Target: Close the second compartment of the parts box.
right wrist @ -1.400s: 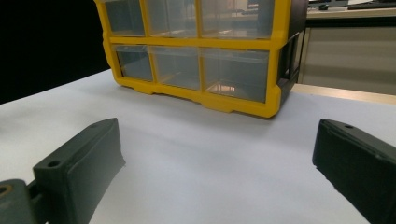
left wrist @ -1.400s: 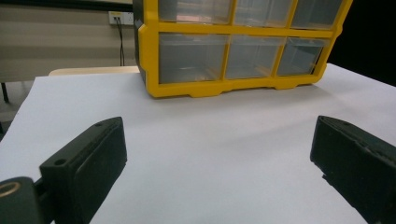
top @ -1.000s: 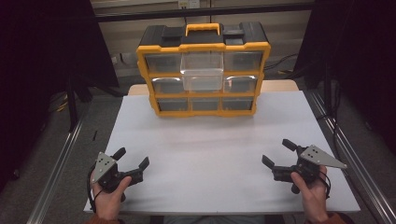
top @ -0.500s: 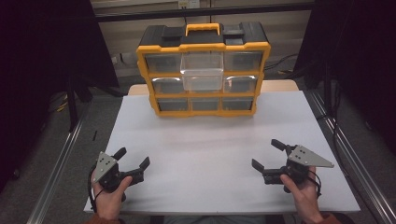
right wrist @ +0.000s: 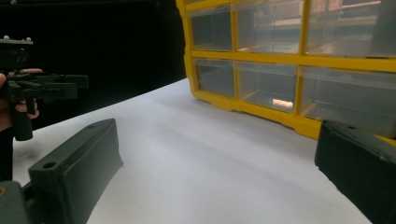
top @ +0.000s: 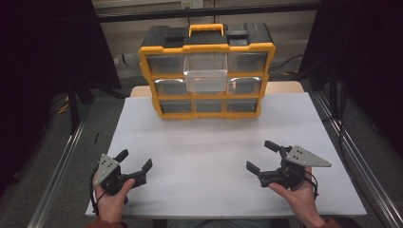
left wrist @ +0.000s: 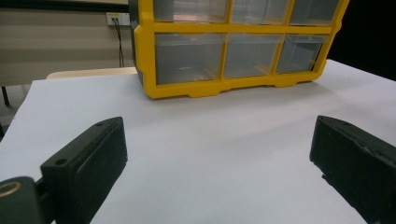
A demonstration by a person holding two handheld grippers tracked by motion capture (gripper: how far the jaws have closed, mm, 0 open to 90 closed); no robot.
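Approach step: left gripper (top: 134, 167) and right gripper (top: 260, 157) both agape, empty, well short of organizer (top: 207, 71). Next: reach its protruding drawer (top: 206, 72).

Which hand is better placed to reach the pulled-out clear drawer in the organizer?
Probably right, by a small margin. The right gripper sits slightly nearer the drawer than the left gripper. Both are open and hold nothing.
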